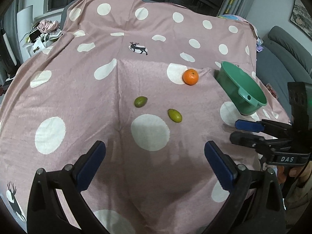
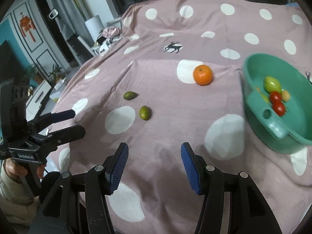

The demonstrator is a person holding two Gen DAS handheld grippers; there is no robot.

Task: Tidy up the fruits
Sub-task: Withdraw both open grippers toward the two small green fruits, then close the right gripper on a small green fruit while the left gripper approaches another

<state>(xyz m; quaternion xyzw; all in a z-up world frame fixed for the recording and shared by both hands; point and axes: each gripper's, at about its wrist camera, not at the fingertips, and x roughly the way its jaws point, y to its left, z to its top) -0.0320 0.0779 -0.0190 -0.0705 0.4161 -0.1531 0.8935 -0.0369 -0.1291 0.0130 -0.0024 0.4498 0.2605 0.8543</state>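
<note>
Nearest to us, our left gripper point(image 1: 155, 154) hangs over the pink spotted cloth point(image 1: 78, 101) with its blue pads spread wide and nothing between them. Our right gripper point(image 2: 154, 157) hovers just beside it, its pads parted more narrowly, also with only bare cloth in the gap. In the left wrist view we see the right gripper from the side at the right edge, with fingers of a hand point(image 1: 290, 172) wrapped on its handle; in the right wrist view the left gripper shows likewise at the left edge, held by a hand point(image 2: 15, 168) in a pale sleeve.

A little further out on the cloth lie two small green oval fruits. The nearer green fruit point(image 1: 175, 115) rests beside a large white dot, and the farther green fruit point(image 1: 140, 101) lies near it, to the left, the two apart from each other. Neither touches a gripper.

To the right stands the green basin point(image 2: 253, 101), its handle with a round hole facing us. Inside it we see a green fruit point(image 2: 272, 84), two red tomatoes point(image 2: 276, 102) touching each other, and a small pale fruit point(image 2: 285, 95) beside them.

Beyond the green fruits, an orange point(image 1: 190, 76) sits upright on the edge of a white dot, left of the basin and well apart from the grippers.

Farther back, the cloth rises in folds, printed with a dark deer point(image 1: 138, 48).
</note>
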